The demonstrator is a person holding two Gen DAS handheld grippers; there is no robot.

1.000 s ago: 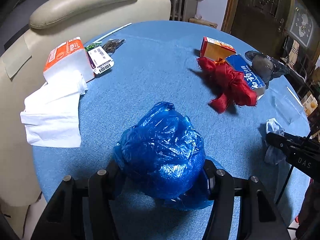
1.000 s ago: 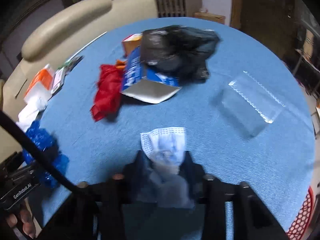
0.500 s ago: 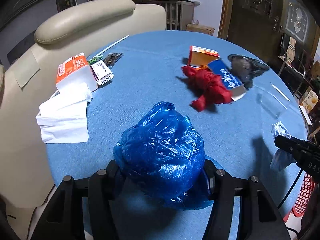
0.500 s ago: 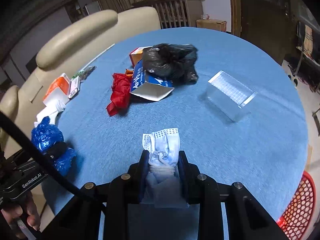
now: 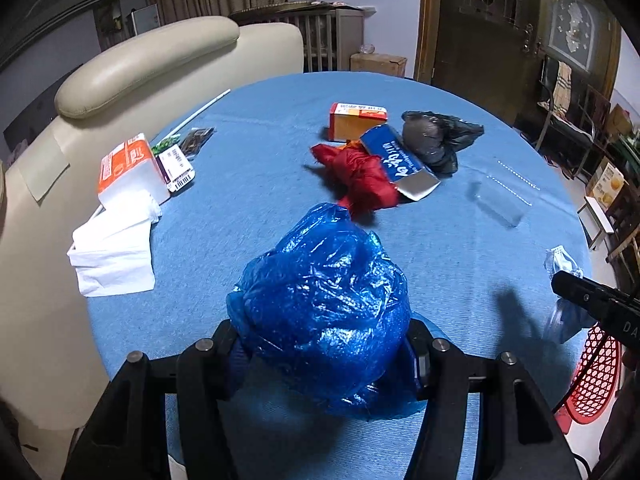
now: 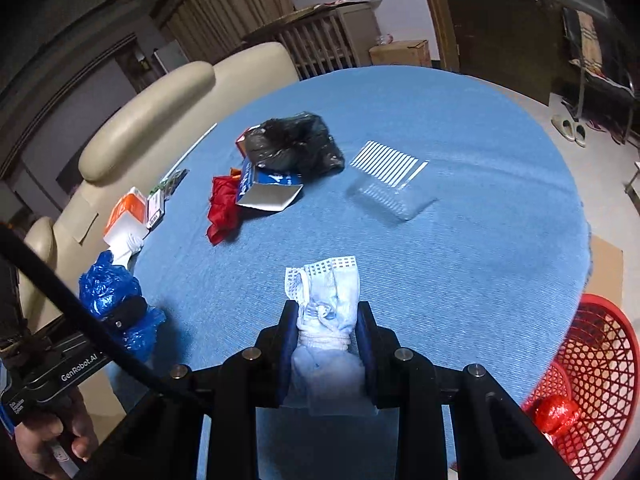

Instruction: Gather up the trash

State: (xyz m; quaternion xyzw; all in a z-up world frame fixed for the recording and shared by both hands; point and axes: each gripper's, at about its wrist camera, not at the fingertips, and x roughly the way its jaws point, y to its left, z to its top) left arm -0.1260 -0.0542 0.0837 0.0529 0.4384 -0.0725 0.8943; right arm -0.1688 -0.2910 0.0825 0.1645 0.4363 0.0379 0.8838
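**Kid:** What did your left gripper have?

**Me:** It was squeezing a crumpled blue bag. The bag was fat, so the two fingers stood fairly wide with the bag puffed up between them. I held it up above the near edge of the round blue surface.

**Kid:** And the other one?

**Me:** My right gripper had just been closing, and it was pinched tight on a pale blue face mask. The top of the mask stuck out past the fingertips, and the rest hung down under them. It too was above the near edge of the surface.

**Kid:** Where was the bin?

**Me:** A red basket sat on the floor, down past the edge of the surface on my right. Something shiny and red was lying inside it.

**Kid:** What else was on the surface?

**Me:** Near the middle lay a red cloth. A blue carton lay against it, and behind that sat an orange box and a black bag. A clear plastic box lay to the right of the black bag. At the left edge were a tissue pack and white tissues.
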